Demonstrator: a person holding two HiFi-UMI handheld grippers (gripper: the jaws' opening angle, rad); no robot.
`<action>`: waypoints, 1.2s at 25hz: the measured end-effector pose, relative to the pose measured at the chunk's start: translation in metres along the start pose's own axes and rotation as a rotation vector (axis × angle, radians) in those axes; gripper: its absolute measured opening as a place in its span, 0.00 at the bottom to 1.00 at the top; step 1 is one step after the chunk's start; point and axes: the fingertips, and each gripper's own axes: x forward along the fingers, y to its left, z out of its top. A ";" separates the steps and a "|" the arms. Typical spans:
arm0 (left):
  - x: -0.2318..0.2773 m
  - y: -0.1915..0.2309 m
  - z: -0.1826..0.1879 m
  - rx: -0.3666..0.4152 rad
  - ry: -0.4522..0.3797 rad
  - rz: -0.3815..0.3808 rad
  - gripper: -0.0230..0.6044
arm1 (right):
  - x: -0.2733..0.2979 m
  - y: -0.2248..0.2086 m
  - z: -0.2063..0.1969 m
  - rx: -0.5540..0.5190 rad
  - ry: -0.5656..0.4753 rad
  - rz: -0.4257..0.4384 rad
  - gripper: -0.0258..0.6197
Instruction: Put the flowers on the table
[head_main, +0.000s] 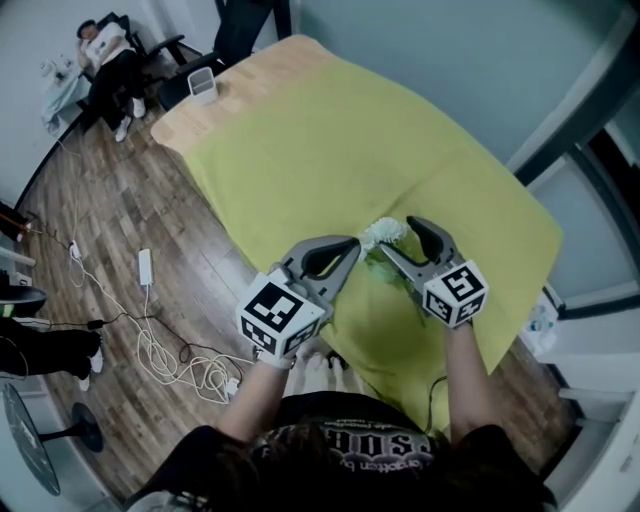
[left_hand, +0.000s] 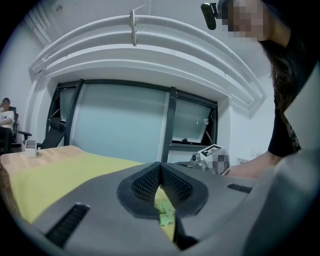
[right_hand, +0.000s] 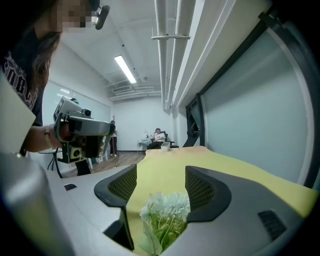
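A bunch of flowers, white bloom (head_main: 383, 233) on green stems (head_main: 386, 268), lies on the yellow-green cloth (head_main: 330, 150) over the table, near its front edge. My right gripper (head_main: 396, 236) is open around it. In the right gripper view the bloom (right_hand: 167, 206) sits low between the wide-apart pads (right_hand: 200, 187) without touching them. My left gripper (head_main: 352, 245) comes in from the left, its tip just beside the bloom. In its own view the left gripper (left_hand: 160, 167) has its jaw tips pressed together, and a green leaf (left_hand: 165, 213) shows through the gap below them.
A small white container (head_main: 203, 87) stands on bare wood at the table's far end. A person (head_main: 105, 50) sits in a chair beyond it. Cables and a power strip (head_main: 145, 266) lie on the wooden floor to the left. A glass wall runs along the right.
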 end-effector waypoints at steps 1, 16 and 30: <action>0.000 -0.002 0.001 0.002 -0.002 0.000 0.04 | -0.007 0.002 0.006 0.004 -0.018 -0.006 0.53; -0.002 -0.058 0.006 0.021 -0.027 0.012 0.03 | -0.122 0.031 0.066 0.062 -0.268 -0.147 0.16; -0.004 -0.137 0.011 0.052 -0.038 -0.034 0.03 | -0.195 0.067 0.065 -0.035 -0.232 -0.202 0.09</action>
